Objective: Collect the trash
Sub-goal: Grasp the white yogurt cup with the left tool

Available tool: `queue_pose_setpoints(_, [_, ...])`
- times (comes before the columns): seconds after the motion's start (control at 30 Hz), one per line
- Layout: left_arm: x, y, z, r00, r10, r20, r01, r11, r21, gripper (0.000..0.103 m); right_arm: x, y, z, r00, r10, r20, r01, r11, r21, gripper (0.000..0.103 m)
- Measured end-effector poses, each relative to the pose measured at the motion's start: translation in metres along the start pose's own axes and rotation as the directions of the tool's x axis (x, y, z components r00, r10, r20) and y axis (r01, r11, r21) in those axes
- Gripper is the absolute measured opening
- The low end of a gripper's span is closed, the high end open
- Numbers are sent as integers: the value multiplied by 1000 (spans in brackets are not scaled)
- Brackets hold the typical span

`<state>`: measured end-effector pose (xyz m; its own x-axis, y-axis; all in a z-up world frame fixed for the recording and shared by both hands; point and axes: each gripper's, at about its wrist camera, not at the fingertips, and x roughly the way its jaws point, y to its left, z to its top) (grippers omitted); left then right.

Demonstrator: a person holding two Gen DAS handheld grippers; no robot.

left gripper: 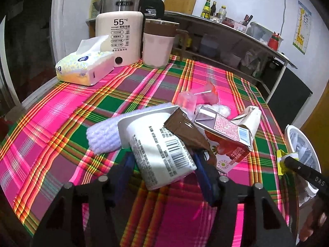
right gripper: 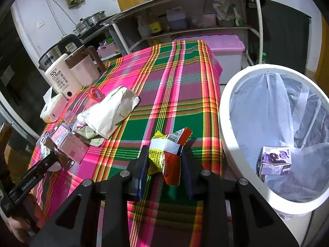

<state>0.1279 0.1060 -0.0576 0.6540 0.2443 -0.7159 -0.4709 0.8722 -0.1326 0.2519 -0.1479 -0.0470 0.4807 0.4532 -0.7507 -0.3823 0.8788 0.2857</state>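
A white cup (left gripper: 156, 144) with a barcode lies tilted between the blue pads of my left gripper (left gripper: 162, 164), which rest against both its sides. A brown carton flap (left gripper: 185, 131) leans on the cup. Beside it lie a strawberry milk carton (left gripper: 226, 135), a crumpled white paper bag (left gripper: 248, 117), a clear pink plastic cup (left gripper: 191, 98) and a pale foam sleeve (left gripper: 102, 133). My right gripper (right gripper: 164, 160) is shut on a yellow, red and white snack wrapper (right gripper: 166, 154) above the table edge, left of the white bin (right gripper: 222, 123). A purple carton (right gripper: 275, 160) lies in the bin's liner.
On the plaid tablecloth (left gripper: 61, 107) stand a cream kettle (left gripper: 119, 35), a pink jug (left gripper: 158, 43) and a tissue pack (left gripper: 84, 68) at the far left. A shelf unit (right gripper: 185, 28) and a pink-lidded storage box (right gripper: 226, 45) stand beyond the table.
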Motion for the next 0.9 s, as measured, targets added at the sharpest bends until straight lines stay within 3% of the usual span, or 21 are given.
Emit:
queue_pose_setpoints(0.67, [-53,22,-12,996,-21,83,20,1000,15,60,-33,15,-17,999,12,39,-10,999,-51,31])
queue_pose_setpoints(0.9, [-70,5,-12,990,-96,101,91,994,55,60,-54,15,-25,998,14,63,-11,999,-52,31])
